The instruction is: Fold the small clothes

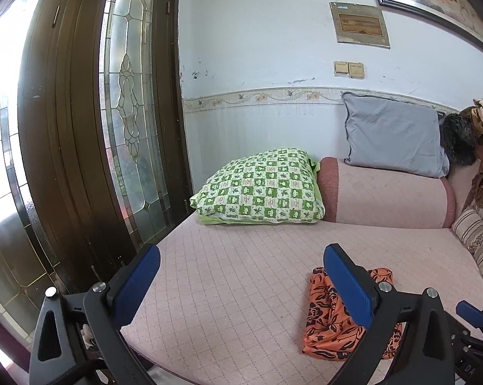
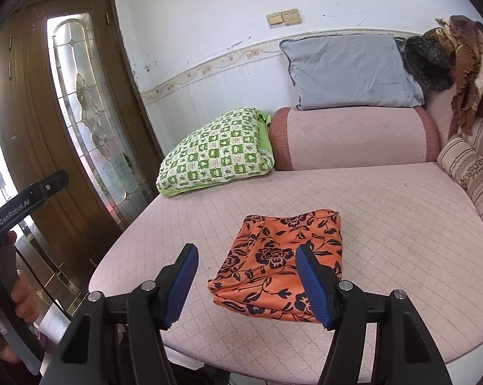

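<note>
An orange garment with a black flower print (image 2: 279, 260) lies folded into a compact rectangle on the pink quilted sofa seat (image 2: 401, 224). My right gripper (image 2: 246, 253) is open and empty, held just in front of and above the garment's near edge. My left gripper (image 1: 241, 256) is open and empty, to the left of the garment (image 1: 331, 327), whose upper part is hidden behind the right finger (image 1: 347, 285). The left gripper's handle and a hand show at the left edge of the right wrist view.
A green checked pillow (image 2: 215, 154) lies at the seat's back left. A pink bolster (image 2: 353, 138) carries a grey cushion (image 2: 350, 70). Striped cushions (image 2: 472, 166) and brown cloth (image 2: 465, 64) are on the right. A dark wooden door with leaded glass (image 1: 81, 128) stands left.
</note>
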`<state>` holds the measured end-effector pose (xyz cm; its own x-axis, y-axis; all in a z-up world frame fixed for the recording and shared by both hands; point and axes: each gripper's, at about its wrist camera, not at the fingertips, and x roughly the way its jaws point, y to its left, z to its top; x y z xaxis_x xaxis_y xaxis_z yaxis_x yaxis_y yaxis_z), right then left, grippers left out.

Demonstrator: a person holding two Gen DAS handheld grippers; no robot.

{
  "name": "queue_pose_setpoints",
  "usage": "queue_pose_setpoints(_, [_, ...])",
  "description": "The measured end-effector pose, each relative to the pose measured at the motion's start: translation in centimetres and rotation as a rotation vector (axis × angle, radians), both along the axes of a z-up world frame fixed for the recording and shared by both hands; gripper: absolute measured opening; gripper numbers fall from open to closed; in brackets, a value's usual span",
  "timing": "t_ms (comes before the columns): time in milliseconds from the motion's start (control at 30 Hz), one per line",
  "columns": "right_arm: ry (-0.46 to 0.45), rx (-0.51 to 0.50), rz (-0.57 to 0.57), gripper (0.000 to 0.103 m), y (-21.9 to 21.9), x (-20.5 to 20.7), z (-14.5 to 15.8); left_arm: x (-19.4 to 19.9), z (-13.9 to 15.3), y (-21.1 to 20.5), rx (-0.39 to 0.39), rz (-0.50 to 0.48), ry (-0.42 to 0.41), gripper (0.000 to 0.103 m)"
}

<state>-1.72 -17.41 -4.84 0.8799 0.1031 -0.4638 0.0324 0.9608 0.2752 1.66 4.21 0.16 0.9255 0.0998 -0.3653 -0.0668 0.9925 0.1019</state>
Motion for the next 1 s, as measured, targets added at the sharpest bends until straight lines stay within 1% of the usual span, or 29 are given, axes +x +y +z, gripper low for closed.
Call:
queue_pose_setpoints(267, [0.002,-0.027,0.013,0.066,1.02,0.15,-0.27,-0.14,-0.02,-0.46,0.005,-0.006,0.000,0.102])
queue_pose_setpoints(1000, [0.005,-0.035,-0.015,0.066,0.52,0.58,-0.92,0.15,-0.11,-0.76,0.000,-0.051,0.016,0.102])
